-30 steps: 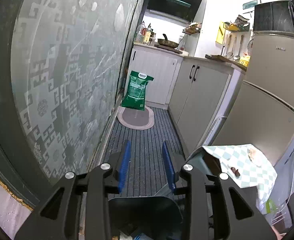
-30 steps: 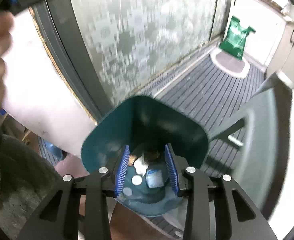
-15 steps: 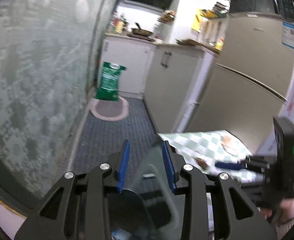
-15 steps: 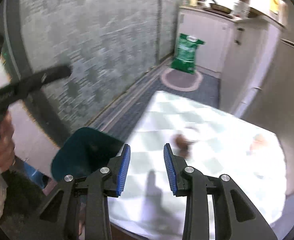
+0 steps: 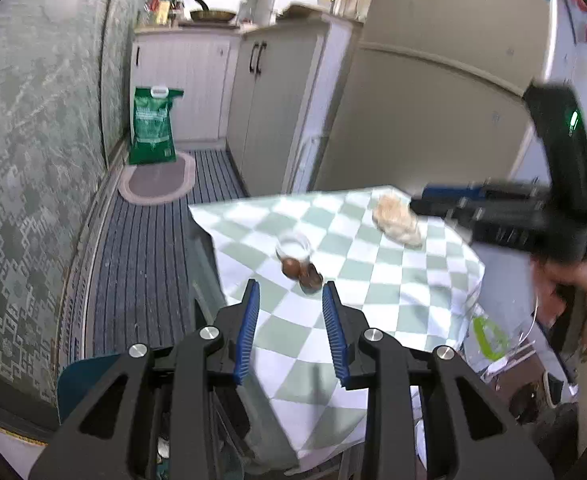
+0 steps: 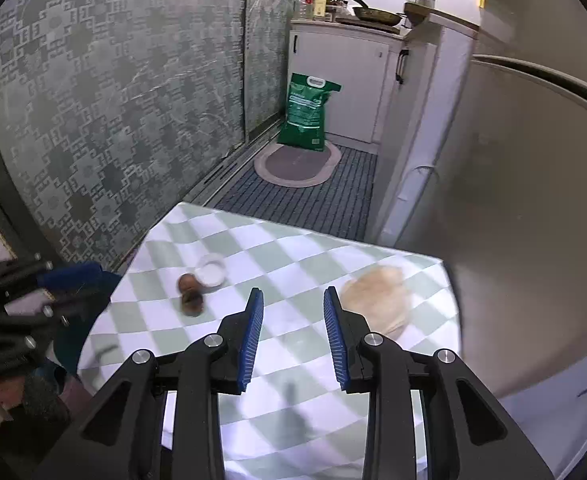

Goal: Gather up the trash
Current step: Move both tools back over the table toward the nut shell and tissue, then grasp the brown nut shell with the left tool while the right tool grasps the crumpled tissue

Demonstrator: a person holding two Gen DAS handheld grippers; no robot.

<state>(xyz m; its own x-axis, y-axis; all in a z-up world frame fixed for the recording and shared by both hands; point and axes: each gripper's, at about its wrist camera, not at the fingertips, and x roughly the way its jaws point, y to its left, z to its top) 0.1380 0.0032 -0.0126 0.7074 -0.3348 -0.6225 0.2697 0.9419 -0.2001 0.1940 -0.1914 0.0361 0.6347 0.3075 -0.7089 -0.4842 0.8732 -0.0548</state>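
Checkered tablecloth (image 6: 293, 256) now fills both views where a second ago I saw mostly floor and the teal bin. My right claw (image 6: 291, 334) has swung over it, open and empty; my left claw (image 5: 289, 330) likewise. Beyond the claws lie brown shells (image 6: 189, 292) touching a white lid (image 6: 212, 273), and right of those a crumpled tan wad (image 6: 375, 300). More trash, I judge, awaits pickup.
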